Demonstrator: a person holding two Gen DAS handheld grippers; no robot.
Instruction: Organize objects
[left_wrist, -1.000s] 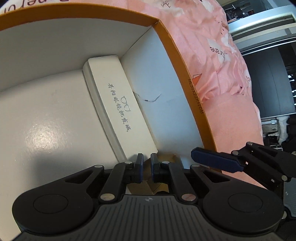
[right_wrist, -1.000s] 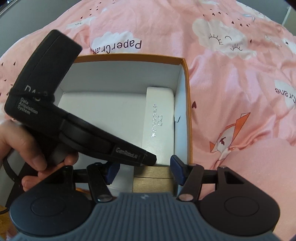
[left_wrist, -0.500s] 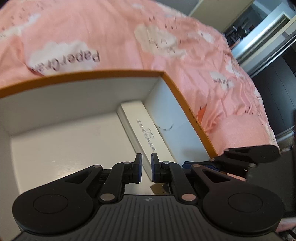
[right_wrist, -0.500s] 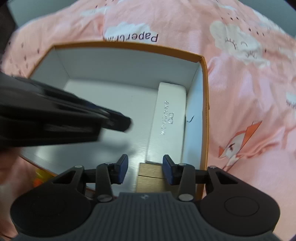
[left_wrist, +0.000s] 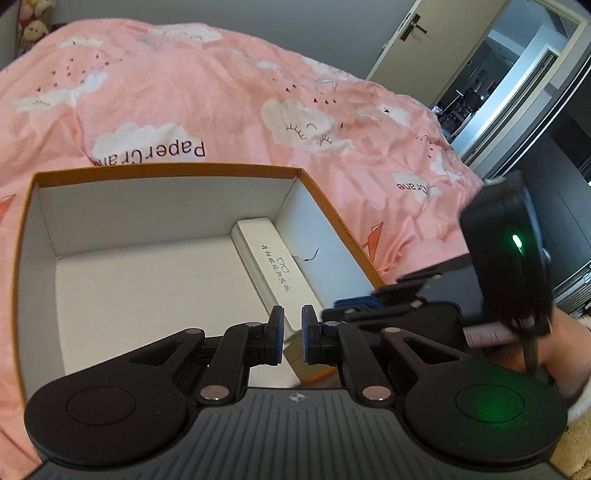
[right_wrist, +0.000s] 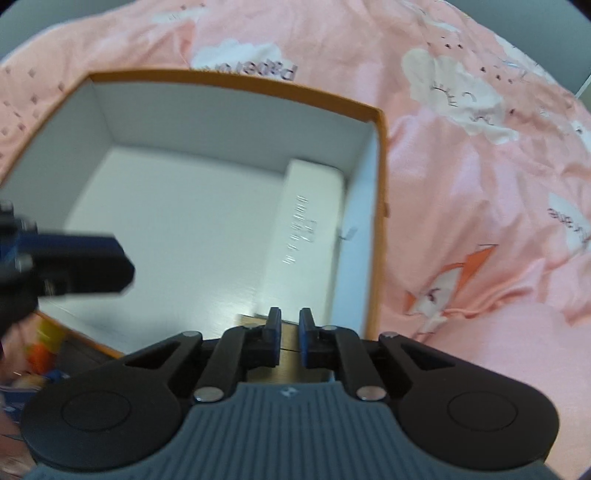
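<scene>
An orange box with a white inside sits on a pink bedspread. A long white glasses case lies along its right wall; it also shows in the right wrist view. A tan wooden block sits at the case's near end, partly hidden by the fingers. My left gripper is shut and empty above the box's near edge. My right gripper is shut and empty above the block. The orange box also shows in the right wrist view.
The pink bedspread with cloud prints surrounds the box. An open door and a dark hallway lie at the far right. Colourful items show blurred below the box's left corner in the right wrist view.
Both grippers have pulled back and up from the box. The right gripper's jaws have closed from wide open. The left gripper has stayed shut.
</scene>
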